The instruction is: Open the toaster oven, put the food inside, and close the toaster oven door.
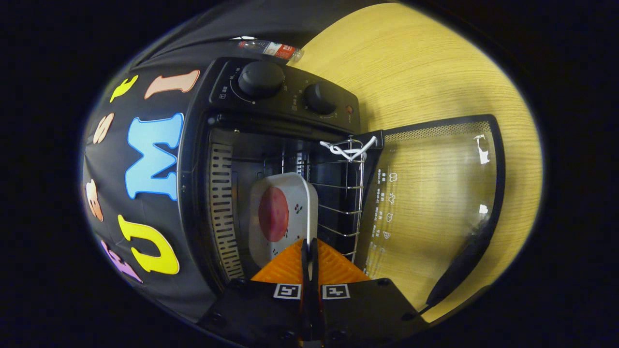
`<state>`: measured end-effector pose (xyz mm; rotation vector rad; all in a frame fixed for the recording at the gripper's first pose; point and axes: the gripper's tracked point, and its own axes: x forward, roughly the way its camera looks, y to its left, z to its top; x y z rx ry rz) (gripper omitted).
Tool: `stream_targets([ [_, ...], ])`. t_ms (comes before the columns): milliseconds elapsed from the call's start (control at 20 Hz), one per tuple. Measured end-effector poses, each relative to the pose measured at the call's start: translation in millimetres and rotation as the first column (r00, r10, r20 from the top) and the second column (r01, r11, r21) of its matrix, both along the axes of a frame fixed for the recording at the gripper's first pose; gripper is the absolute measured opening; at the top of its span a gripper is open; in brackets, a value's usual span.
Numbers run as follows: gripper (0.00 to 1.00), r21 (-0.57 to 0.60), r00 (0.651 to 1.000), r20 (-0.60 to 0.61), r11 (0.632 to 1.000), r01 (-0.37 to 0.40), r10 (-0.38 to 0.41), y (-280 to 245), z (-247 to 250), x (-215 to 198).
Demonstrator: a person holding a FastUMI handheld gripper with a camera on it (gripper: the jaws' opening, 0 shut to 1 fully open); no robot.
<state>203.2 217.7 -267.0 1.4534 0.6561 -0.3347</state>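
Gripper view, rolled onto its side: the gripper has its two fingers drawn together on the near rim of a white plate, with only a thin slit between them where the rim passes, so both fingers pinch the plate's edge. The plate carries a round reddish slice of food and has a few small dark specks printed beside it. Plate and food sit inside the open toaster oven, on or just above its wire rack; whether the plate touches the wires cannot be told. A slotted metal wall lines the cavity beside the plate. The glass door is swung fully open and lies over the wooden surface, its dark handle at the outer edge. Two black knobs sit on the control panel. Beyond the oven a plastic bottle lies on the surface.
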Motion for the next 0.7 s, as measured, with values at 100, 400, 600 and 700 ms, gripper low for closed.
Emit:
stream_targets([
  [100, 0.04, 0.022, 1.000, 0.007, 1.000, 0.011, -0.011, 7, 0, 6],
  [400, 0.07, 0.006, 1.000, 0.014, 1.000, 0.024, -0.025, 15, -1, 13],
  [600, 0.47, -0.019, 0.995, 0.090, 0.999, -0.039, 0.041, 24, 16, 4],
  [700, 0.82, -0.051, 0.991, 0.106, 0.995, -0.081, 0.086, 27, 24, -6],
])
